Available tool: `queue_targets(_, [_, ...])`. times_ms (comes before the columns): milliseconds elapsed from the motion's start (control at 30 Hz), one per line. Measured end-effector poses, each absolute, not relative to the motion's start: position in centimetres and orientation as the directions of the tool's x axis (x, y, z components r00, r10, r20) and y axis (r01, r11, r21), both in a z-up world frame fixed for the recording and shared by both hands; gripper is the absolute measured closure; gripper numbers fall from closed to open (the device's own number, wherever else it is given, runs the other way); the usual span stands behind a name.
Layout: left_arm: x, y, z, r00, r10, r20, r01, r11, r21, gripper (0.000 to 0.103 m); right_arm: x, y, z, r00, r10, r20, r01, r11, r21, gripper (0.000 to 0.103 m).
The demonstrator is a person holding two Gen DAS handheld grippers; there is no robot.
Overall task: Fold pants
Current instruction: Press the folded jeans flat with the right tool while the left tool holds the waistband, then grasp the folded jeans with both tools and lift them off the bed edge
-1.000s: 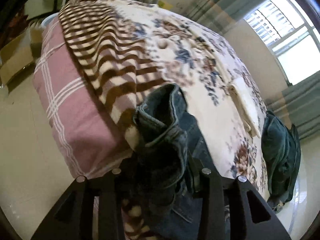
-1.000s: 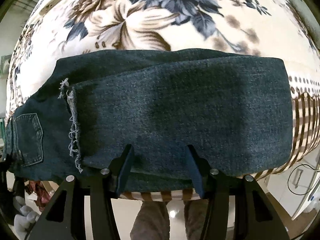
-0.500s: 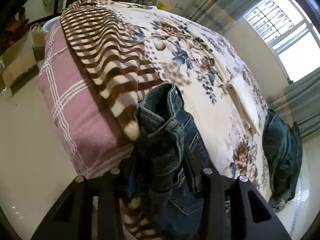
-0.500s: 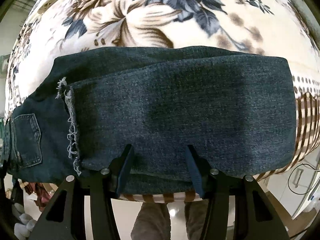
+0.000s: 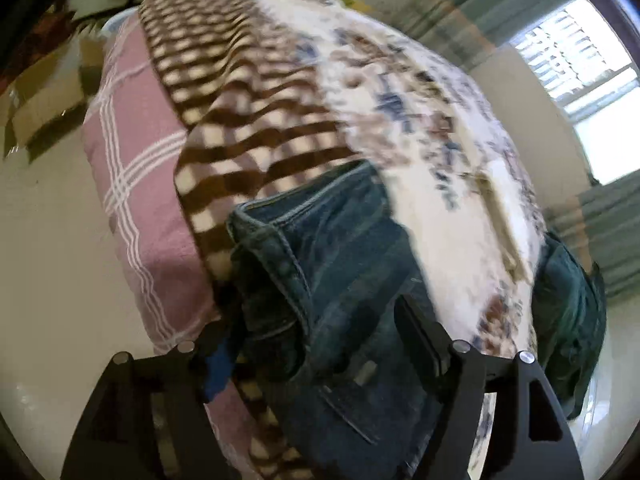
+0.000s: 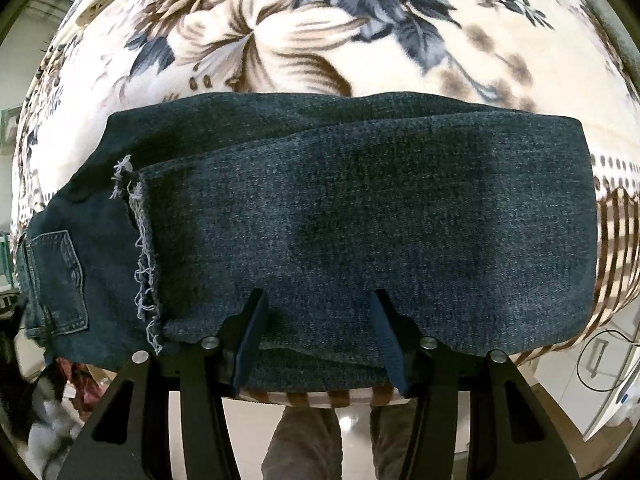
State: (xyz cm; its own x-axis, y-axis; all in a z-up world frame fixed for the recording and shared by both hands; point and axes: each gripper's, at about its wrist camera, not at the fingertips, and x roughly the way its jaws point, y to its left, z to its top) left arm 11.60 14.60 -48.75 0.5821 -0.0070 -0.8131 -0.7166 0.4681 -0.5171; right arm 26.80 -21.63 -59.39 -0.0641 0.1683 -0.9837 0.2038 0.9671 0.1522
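Observation:
Dark blue jeans (image 6: 360,220) lie folded across the near edge of a floral bed blanket (image 6: 280,32), frayed leg hems lying on the seat near a back pocket (image 6: 60,280). My right gripper (image 6: 318,336) is open, its fingers straddling the near edge of the folded legs. In the left wrist view the waistband end of the jeans (image 5: 320,264) lies bunched at the bed edge. My left gripper (image 5: 316,332) stands open around it, the fingers wide apart. This view is motion-blurred.
A brown-striped blanket border (image 5: 240,128) and pink plaid sheet (image 5: 132,168) hang over the bed side. A dark green garment (image 5: 568,312) lies at the bed's far right edge. A cardboard box (image 5: 44,104) sits on the floor. Windows and curtains lie beyond.
My left gripper has opened, its fingers spreading, letting the waistband bunch drop onto the bed, and the view has swung. The right gripper has barely moved.

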Motion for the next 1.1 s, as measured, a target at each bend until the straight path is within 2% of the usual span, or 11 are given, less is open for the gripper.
queue_targets(167, [12.1,17.0,-52.6,0.587,-0.055,-0.808,-0.742,0.362,-0.564,0.034,26.9,-22.0,-59.3,-0.062,0.175,-0.983,0.201,0.967,0.159,0.048])
queue_targets(200, [12.2,17.2,-52.5,0.603,-0.045,-0.796,-0.733,0.361,-0.576,0.039,26.9,-22.2,-59.3,-0.061,0.175,-0.983,0.200,0.967,0.160,0.048])
queue_targets(267, [12.4,16.9,-51.5,0.625,-0.018,-0.780,-0.710,0.401,-0.579,0.067,27.0,-22.6,-59.2,-0.054,0.175,-0.983,0.200,0.966,0.161,0.048])
queue_targets(367, [12.7,14.9,-48.5,0.665,0.024,-0.746,-0.637,0.539,-0.551,0.075,27.0,-23.3,-59.1,-0.042,0.175,-0.984,0.217,0.963,0.162,0.048])
queue_targets(433, [12.5,13.6,-46.3,0.698,0.016,-0.716,-0.586,0.587,-0.558,0.078,26.9,-23.9,-58.9,-0.030,0.183,-0.983,0.231,0.958,0.172,0.047])
queue_targets(500, [12.2,12.6,-44.2,0.728,0.005,-0.685,-0.540,0.621,-0.569,0.080,26.9,-24.6,-58.5,-0.018,0.191,-0.982,0.230,0.956,0.181,0.027])
queue_targets(533, [12.1,12.0,-43.0,0.739,0.003,-0.674,-0.519,0.640,-0.566,0.080,26.8,-25.1,-58.2,-0.007,0.198,-0.980,0.234,0.953,0.191,0.010])
queue_targets(567, [12.0,11.0,-41.5,0.753,-0.007,-0.658,-0.487,0.666,-0.565,0.081,26.7,-25.7,-57.9,0.010,0.211,-0.977,0.239,0.949,0.207,0.002])
queue_targets(900, [13.2,-5.9,-30.8,0.793,-0.268,-0.547,-0.054,0.864,-0.501,0.082,24.1,-35.1,-53.6,0.137,0.188,-0.972,0.321,0.920,0.223,0.002])
queue_targets(1000, [13.3,-13.3,-31.3,0.728,-0.381,-0.570,0.088,0.876,-0.474,0.082,22.1,-39.9,-52.7,0.155,0.158,-0.975,0.367,0.908,0.205,0.002])
queue_targets(1100, [14.0,-21.1,-34.2,0.583,-0.445,-0.680,0.224,0.892,-0.392,0.082,20.1,-44.1,-52.9,0.139,0.145,-0.980,0.397,0.898,0.189,0.002])
